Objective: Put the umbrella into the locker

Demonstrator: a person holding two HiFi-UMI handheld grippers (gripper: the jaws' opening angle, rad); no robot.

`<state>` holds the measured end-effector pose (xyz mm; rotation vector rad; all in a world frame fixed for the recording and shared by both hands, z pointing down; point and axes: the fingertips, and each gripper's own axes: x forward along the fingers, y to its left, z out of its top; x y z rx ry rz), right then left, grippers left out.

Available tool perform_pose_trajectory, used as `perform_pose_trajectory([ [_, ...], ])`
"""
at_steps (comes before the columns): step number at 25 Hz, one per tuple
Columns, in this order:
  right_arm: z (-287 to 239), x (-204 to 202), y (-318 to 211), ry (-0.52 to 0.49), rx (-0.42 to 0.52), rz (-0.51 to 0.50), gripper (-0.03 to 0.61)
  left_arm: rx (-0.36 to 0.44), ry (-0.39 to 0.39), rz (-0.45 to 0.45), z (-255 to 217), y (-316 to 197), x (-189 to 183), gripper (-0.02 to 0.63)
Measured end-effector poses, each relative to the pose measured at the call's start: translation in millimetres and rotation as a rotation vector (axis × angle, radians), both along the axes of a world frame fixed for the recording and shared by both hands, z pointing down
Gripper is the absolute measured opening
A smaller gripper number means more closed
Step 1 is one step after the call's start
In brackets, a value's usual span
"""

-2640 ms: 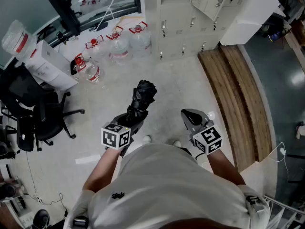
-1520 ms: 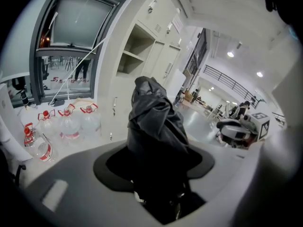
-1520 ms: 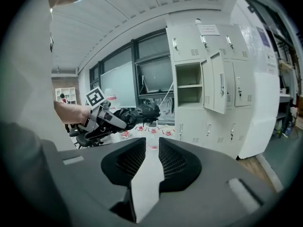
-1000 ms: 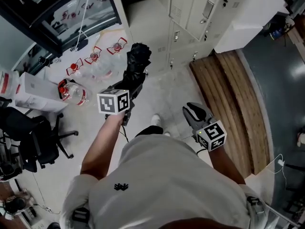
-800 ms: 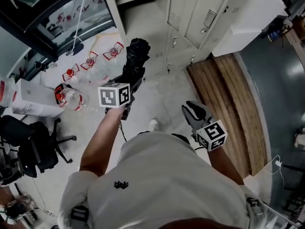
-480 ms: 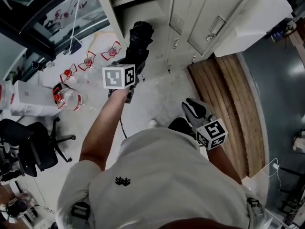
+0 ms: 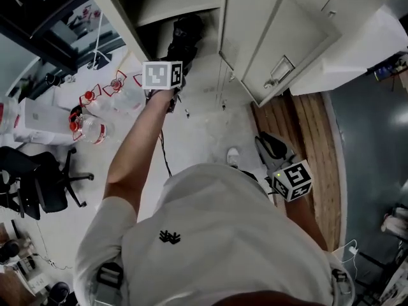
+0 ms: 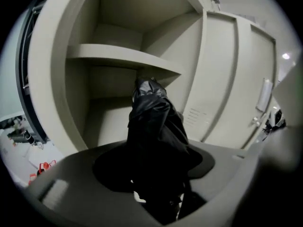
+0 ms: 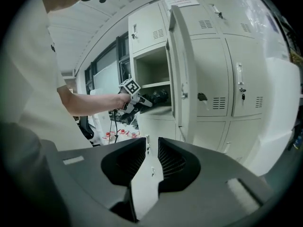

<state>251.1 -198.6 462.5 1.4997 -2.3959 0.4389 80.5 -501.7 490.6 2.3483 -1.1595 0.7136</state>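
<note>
Step in hand: carrying the umbrella (image 8: 154, 126) into the open locker (image 8: 52, 103).

- Clamped in the left gripper (image 8: 156, 167), spread wide round the bundled black cloth. Pointing forward and a little down, with the far end at the mouth of the compartment, just under the shelf (image 8: 123, 56). Not yet resting on anything inside, as far as can be judged.
- Right gripper (image 9: 151, 160): closed down to a narrow slit, nothing in it, held low and well apart from the locker.

For a clean placement:
- Aim below the shelf edge, not at it; very close under that edge in the left gripper view.
- Push in straight along the length until most of the bundle is past the front frame.
- Stay off the left wall and off the open door (image 7: 299, 37) on the right.
- Lower onto the compartment floor before letting go. Avoid dropping from height: likely to roll back out on loose cloth.
- Open fully, then draw back straight, to avoid snagging floppy fabric on the pads.
- Leave the right gripper clear of the opening; probably needed afterwards for the door.

Risk: soft, slippery fabric, so likely to sag or slide in the clamp if tilted further.
</note>
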Motion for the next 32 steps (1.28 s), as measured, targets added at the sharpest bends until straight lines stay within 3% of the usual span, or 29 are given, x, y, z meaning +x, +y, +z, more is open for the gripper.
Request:
perform_pose_trajectory([
  [16, 7, 146, -28, 0.002, -0.022, 0.023, 0.061, 0.035, -0.216, -0.109, 47, -117, 37, 0.307],
  [21, 7, 168, -33, 0.004, -0.027, 0.014, 0.063, 0.031, -0.285, -0.128, 51, -139, 39, 0.308],
  [24, 7, 177, -35, -0.001, -0.030, 0.010, 0.062, -0.025, -0.286, -0.106, 62, -138, 50, 0.310],
  [32, 20, 187, -43, -0.026, -0.063, -0.018, 0.061, -0.041, -0.336, -0.108, 68, -153, 53, 0.331],
])
